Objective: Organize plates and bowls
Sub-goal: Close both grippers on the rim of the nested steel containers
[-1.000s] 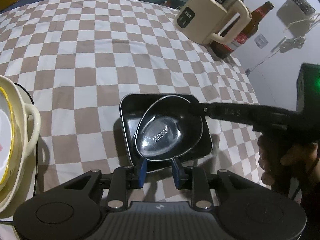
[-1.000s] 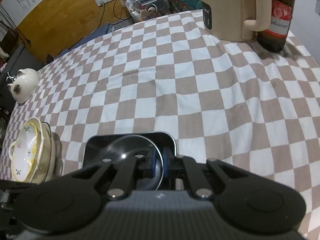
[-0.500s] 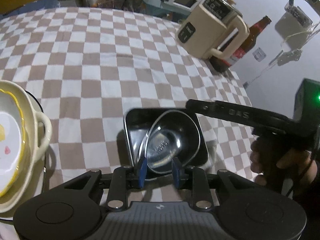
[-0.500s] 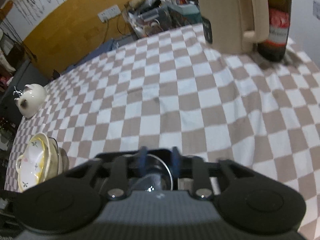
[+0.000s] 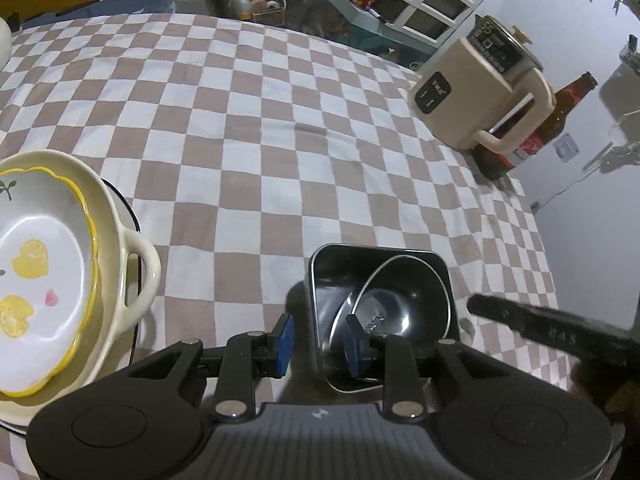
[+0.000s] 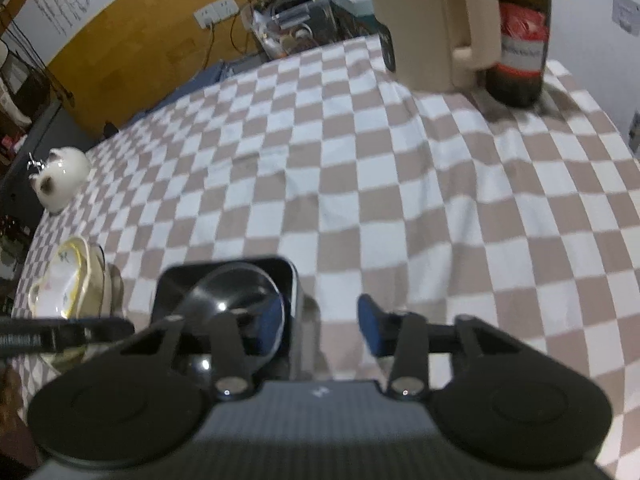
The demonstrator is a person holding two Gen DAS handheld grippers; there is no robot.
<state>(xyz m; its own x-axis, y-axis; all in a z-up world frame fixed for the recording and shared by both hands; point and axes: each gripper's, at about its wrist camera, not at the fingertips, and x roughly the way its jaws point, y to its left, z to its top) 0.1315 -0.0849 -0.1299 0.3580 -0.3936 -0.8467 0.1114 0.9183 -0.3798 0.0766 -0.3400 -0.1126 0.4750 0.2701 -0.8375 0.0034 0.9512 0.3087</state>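
The left tongs [image 5: 320, 338] are straddling the near wall of a black square metal tray [image 5: 436, 276] that is sitting on the brown-and-white checkered desk [image 5: 256, 128]. One blue pad [image 5: 285, 338] is outside the wall and the other is inside; whether they are actually pressing on the wall cannot be told, so the grip is unclear. A round shiny steel bowl [image 5: 384, 312] is lying tilted inside the tray, leaning toward its near corner.

The right tongs [image 6: 320, 326] are hovering at the tray's right side with their jaws closing. Nothing is sitting between the pads: the left pad is in front of the bowl [image 6: 236, 292] and tray [image 6: 288, 272], the right pad is over bare cloth, and neither is pressing on anything. In the left wrist view, the right tongs [image 5: 532, 328] are showing as a dark blurred bar just right of the tray.

At the left edge of the desk, a white scalloped dish with a yellow rim and lemon print [image 5: 44, 272] is resting inside a cream ceramic bowl with a looped handle [image 5: 136, 264], well apart from the tray. At the far right corner, a cream electric kettle [image 5: 476, 92] is standing just beside a brown glass bottle with a red label [image 5: 540, 132]. A white cat-shaped ceramic figure [image 6: 60, 176] is sitting near the far left edge.
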